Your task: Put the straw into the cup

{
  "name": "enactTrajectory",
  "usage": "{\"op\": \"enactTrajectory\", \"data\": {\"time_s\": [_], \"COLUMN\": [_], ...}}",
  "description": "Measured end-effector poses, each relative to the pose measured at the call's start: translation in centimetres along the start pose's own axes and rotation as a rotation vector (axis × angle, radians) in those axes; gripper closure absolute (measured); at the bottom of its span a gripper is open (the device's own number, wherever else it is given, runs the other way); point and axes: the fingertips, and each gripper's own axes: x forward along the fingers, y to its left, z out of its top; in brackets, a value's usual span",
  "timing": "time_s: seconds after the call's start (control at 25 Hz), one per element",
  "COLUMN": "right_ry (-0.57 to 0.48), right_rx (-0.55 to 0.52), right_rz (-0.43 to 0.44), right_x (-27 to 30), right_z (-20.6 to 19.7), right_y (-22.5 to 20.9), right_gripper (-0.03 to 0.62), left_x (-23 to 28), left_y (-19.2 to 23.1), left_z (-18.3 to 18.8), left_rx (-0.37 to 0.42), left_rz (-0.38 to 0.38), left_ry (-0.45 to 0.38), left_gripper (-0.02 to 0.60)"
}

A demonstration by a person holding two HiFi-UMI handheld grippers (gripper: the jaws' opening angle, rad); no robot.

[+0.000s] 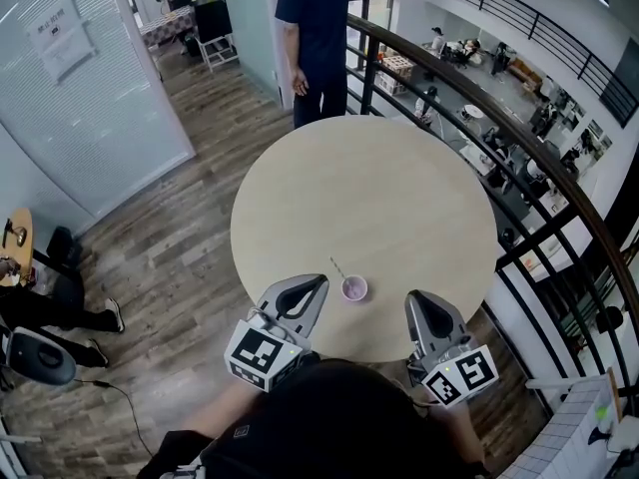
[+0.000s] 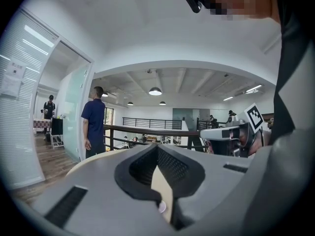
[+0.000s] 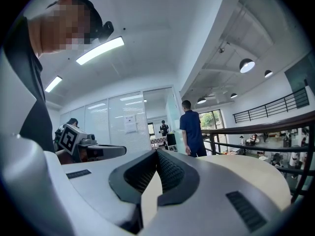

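Round table [image 1: 300,198], cup [image 1: 354,288] near edge, straw [image 1: 337,267] slanting off rim: flat beside it or leaning inside, can't tell lol. Both pressed together, empty: left gripper [image 1: 319,281], right gripper [image 1: 413,297].

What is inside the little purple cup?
Nothing that I can see: the cup looks empty from above. The straw lies on the table beside it. Its bottom is too small to check.

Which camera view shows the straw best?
The head view: it looks down on the straw, lying flat on the table beside the cup. The left gripper view and the right gripper view look low across the table, and neither shows the straw.
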Motion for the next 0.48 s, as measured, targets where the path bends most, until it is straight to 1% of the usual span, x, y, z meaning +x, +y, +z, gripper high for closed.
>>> {"op": "enactTrajectory", "data": {"time_s": [0.48], "right_ry": [0.006], "right_rx": [0.001], "right_rz": [0.001], "right_x": [-0.4], "right_z": [-0.39], "right_y": [0.06], "right_gripper": [0.572], "left_x": [-0.03], "left_y": [-0.38], "left_z": [-0.66], "left_rx": [-0.001], "left_rz": [-0.003], "left_ry": [0.013], "left_gripper": [0.574]}}
